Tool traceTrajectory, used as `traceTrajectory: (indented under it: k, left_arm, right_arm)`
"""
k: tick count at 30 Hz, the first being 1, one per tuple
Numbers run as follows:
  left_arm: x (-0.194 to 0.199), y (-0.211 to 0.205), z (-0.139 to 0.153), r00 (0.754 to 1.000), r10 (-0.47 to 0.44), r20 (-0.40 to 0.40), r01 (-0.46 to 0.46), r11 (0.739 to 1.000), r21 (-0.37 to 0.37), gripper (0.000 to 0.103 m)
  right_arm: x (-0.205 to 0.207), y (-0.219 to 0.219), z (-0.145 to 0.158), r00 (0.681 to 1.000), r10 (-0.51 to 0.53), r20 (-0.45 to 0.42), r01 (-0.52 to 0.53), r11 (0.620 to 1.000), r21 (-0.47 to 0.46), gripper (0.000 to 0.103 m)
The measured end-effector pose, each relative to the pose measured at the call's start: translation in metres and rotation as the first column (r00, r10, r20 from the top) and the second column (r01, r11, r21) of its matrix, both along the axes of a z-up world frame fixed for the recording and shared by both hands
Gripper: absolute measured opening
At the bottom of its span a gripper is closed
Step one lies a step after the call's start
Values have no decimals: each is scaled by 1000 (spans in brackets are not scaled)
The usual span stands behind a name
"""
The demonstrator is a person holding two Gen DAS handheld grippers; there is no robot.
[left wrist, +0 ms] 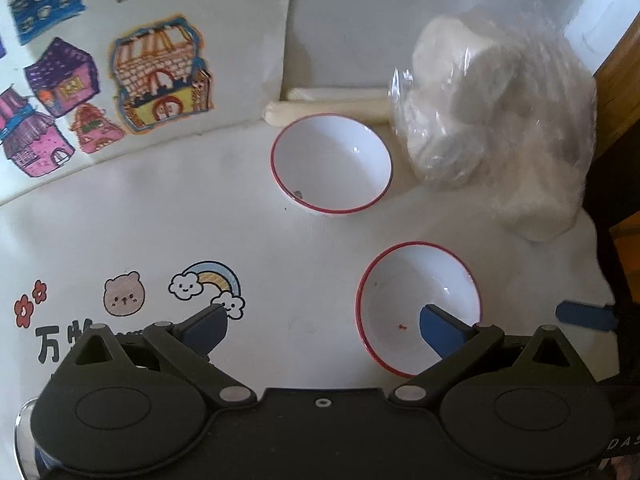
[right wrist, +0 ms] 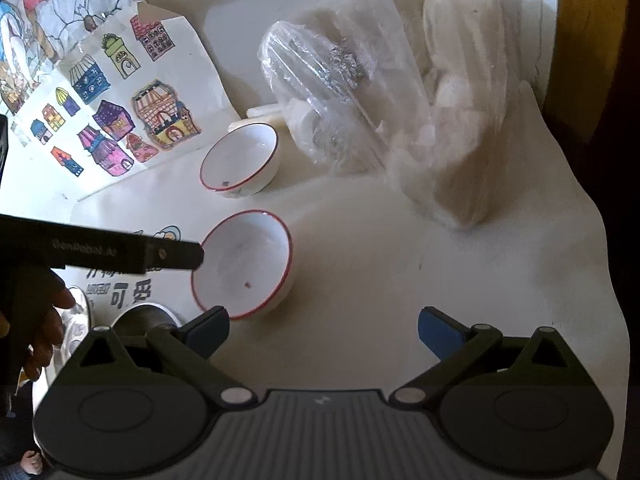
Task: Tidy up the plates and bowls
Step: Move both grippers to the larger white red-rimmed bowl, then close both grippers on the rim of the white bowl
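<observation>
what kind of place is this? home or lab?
Most likely a home table, perhaps where a child draws: coloured house drawings, a white cover with cartoon stickers, two red-rimmed bowls and bagged white rolls.

2 white bowls [left wrist: 332, 160] with red rims; table [left wrist: 200, 220] white; tool pads [left wrist: 440, 330] blue.

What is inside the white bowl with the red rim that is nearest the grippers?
The near red-rimmed white bowl holds only a tiny red speck. The left gripper's finger covers part of its rim.
</observation>
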State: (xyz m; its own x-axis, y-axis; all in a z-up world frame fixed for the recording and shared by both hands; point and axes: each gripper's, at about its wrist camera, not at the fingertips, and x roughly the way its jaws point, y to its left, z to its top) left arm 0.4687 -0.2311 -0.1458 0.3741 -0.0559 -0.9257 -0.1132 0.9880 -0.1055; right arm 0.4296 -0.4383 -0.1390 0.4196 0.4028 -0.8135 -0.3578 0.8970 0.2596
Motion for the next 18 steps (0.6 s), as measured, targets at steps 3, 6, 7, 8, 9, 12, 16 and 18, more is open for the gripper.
traceTrajectory:
  k: [3, 6, 7, 8, 9, 12, 16, 18]
  left_arm:
    - [2, -1, -5, 999, -6, -31, 7, 1000, 14, 102]
    - [3, -1, -8, 999, -3, -46, 4, 1000, 25, 102]
    - [3, -1, -9, 999, -2, -48, 4, 1000, 27, 102]
    - [3, -1, -9, 999, -3, -50, 4, 1000, 29, 102]
    - [3, -1, -9, 999, -3, -53, 5, 1000, 31, 102]
    - [2, 0, -9, 998, 7, -57, -4, 999, 45, 102]
    - [2, 4, -8, 999, 18, -50, -16, 999, 35, 96]
    - [2, 4, -8, 999, 5, -52, -3, 1000, 30, 87]
  right_arm:
    - [6, 4, -3, 1000, 17, 2, -17, 1000, -9, 96]
    - [11, 8, -6, 999, 34, 0, -34, 999, -11, 89]
    - [13, 10, -7, 999, 39, -2, -39, 999, -8, 87]
    - [14, 11, -7, 999, 44, -4, -44, 999, -1, 86]
    - [16, 12, -8, 999, 50, -6, -50, 999, 4, 84]
    - [22, 17, -10, 998, 65, -15, -65, 998, 14, 79]
    - [25, 24, -13, 996, 86, -25, -85, 996, 18, 60]
    - [27, 25, -14, 996, 88, -33, -87, 996, 22, 56]
